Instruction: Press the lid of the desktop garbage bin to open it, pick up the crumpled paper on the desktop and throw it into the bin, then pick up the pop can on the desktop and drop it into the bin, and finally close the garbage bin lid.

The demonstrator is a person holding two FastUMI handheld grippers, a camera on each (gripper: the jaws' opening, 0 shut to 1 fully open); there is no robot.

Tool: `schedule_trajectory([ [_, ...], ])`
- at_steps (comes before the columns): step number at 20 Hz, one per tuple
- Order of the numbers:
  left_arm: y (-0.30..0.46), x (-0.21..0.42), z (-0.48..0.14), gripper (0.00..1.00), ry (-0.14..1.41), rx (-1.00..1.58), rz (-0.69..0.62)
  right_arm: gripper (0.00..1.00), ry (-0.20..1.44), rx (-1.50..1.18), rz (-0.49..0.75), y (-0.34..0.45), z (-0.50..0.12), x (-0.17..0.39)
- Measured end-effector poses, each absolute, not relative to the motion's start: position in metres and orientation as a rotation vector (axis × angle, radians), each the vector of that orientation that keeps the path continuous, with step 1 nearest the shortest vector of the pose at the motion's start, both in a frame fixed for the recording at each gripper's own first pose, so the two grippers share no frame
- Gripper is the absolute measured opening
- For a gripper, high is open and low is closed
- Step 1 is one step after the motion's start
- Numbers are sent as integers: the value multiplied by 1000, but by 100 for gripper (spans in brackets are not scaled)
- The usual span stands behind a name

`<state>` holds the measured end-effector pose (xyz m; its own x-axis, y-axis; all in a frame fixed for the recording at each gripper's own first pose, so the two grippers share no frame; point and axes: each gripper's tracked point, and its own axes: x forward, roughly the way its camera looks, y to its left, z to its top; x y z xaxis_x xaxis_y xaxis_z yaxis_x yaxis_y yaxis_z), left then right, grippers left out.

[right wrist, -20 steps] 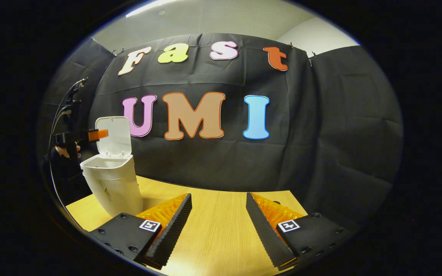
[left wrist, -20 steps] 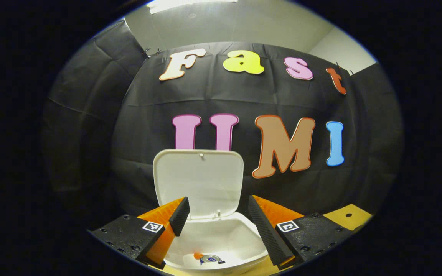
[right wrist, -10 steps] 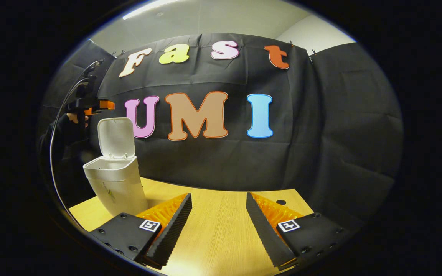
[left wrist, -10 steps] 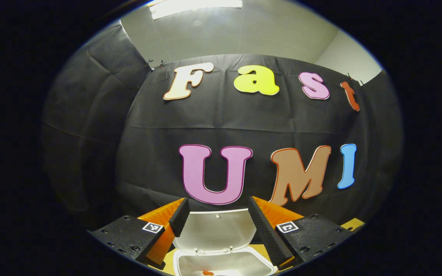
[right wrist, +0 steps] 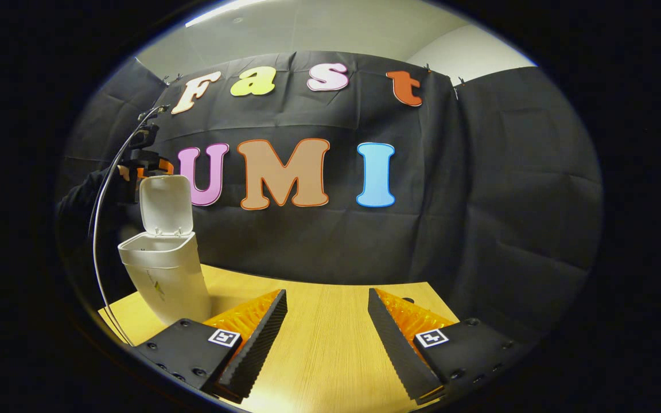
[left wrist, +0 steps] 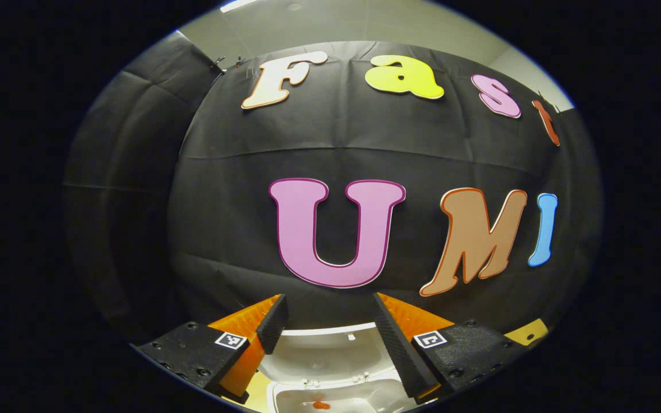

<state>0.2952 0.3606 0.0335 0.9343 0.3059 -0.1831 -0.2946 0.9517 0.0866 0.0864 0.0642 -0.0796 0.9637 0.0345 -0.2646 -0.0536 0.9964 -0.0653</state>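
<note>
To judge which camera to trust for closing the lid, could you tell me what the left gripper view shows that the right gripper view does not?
Left gripper view: the inside of the bin, with an orange item at its bottom. Right gripper view: the bin's outer wall standing on the wooden table, and the left gripper by the lid's top edge. Both: the raised lid.

The left tool (left wrist: 330,321) has risen from the open bin (right wrist: 161,269) to, seemingly, above its lid (right wrist: 164,205).
</note>
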Motion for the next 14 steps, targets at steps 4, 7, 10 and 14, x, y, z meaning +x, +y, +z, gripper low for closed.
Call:
schedule_trajectory([
  [4,355,287,36,90,223,55,289,95,266,-70,74,73,-80,88],
  [7,349,277,32,91,253,32,285,95,255,-80,101,80,-78,89],
  [10,337,259,29,91,256,27,273,95,253,-75,119,81,-78,89],
  [14,320,231,21,91,258,17,258,95,253,-61,138,78,-77,88],
])
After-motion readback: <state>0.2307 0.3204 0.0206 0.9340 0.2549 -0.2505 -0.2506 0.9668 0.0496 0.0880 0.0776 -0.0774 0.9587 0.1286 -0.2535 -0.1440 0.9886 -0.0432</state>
